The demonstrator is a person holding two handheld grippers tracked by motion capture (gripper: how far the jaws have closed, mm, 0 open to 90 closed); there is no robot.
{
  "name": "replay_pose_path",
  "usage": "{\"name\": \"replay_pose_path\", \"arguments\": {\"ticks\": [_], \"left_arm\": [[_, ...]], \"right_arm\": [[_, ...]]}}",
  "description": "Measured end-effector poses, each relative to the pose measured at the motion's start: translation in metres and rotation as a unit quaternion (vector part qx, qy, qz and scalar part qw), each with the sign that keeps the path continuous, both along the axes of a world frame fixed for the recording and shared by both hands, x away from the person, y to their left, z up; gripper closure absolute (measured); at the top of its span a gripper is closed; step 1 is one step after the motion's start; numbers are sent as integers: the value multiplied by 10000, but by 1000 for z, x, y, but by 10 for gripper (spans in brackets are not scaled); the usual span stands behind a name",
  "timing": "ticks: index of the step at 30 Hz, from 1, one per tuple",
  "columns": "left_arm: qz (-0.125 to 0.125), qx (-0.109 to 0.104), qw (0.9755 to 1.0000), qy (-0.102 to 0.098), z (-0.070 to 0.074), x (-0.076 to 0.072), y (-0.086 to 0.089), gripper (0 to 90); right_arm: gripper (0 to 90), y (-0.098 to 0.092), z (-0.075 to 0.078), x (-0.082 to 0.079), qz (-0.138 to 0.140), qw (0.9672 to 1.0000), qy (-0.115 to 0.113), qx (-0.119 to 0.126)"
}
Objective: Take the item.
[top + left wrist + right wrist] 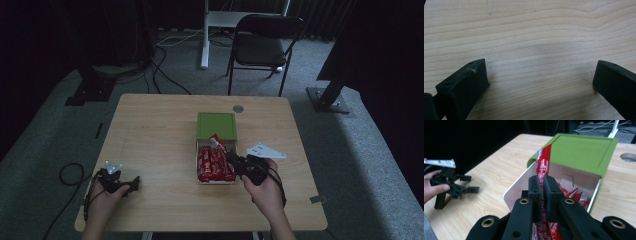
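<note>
A white box [195,155] with a green lid [216,125] slid back stands at the table's middle and holds several red packets [212,167]. My right gripper [231,156] is shut on one red packet [543,162], which stands upright between the pads above the box [516,187]. The green lid [584,151] covers the box's far half. My left gripper [134,182] rests at the table's near left, its jaws wide apart over bare wood [539,50] with nothing between them. The right gripper view also shows the left gripper [470,183] in a hand.
The wooden table [150,130] has a round cable hole [238,108] behind the box. A black chair [262,45] and a white desk leg [204,35] stand beyond the table. Cables lie on the grey floor at left [70,172].
</note>
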State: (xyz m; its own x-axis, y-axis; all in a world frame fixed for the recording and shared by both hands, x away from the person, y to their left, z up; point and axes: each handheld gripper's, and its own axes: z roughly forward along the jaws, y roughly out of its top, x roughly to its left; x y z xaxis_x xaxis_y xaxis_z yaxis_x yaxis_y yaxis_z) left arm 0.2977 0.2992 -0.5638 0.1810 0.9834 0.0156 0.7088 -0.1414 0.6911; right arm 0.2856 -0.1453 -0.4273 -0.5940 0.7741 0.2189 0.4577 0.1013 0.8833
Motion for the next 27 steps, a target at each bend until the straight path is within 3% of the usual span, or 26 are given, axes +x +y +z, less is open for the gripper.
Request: {"name": "replay_pose_path", "arguments": {"ticks": [9,16,21,24,27], "left_arm": [[-3,1,10000,3,0,0,0,4],[-3,2,10000,2,0,0,0,4],[-2,1,10000,1,0,0,0,4],[-2,0,10000,-1,0,0,0,4],[-2,1,10000,-1,0,0,0,4]], "right_arm": [[852,-23,15,3,-306,9993,-191,132],[850,-44,22,7,-703,9966,-384,180],[849,-56,19,10,-906,9949,-396,200],[847,-66,12,12,-1246,9909,-496,137],[847,-74,5,14,-1402,9890,-451,138]]}}
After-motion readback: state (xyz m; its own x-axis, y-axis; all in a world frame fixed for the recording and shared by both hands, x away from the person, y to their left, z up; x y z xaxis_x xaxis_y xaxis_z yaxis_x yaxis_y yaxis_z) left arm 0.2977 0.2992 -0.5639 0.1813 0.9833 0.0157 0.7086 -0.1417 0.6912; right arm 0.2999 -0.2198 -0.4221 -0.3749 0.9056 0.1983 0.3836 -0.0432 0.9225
